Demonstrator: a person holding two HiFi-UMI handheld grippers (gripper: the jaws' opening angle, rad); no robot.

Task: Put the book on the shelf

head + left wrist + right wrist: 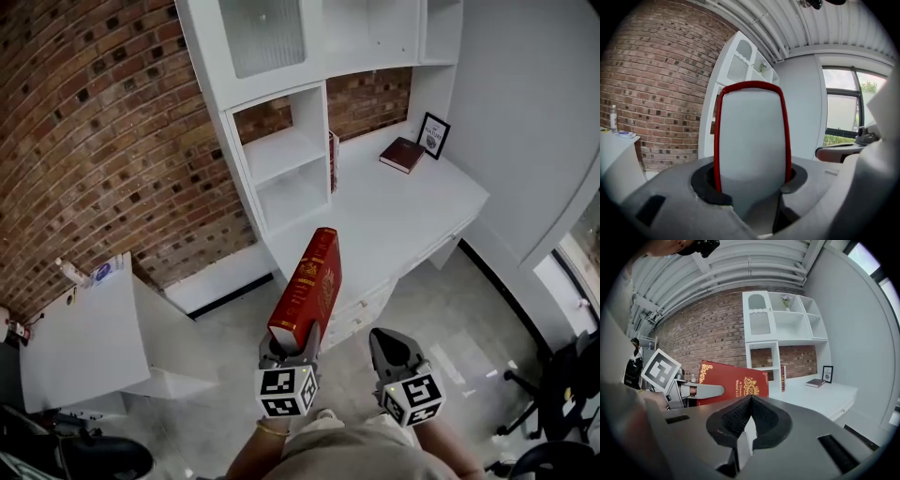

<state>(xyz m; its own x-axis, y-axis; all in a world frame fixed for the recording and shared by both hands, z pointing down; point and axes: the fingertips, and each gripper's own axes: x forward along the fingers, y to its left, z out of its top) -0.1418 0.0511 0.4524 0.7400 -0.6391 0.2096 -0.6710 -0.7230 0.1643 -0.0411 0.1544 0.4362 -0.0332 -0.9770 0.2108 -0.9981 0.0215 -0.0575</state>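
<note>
While left gripper [290,349] jaws pinch the red book [310,279], right gripper's [749,405] meet; desk [389,220] seemingly bears another book [402,155].

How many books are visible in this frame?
3. A red book gripped by the left gripper; an upright book on the desk against the shelf unit; a flat book beside the framed picture. Others may be hidden.
</note>
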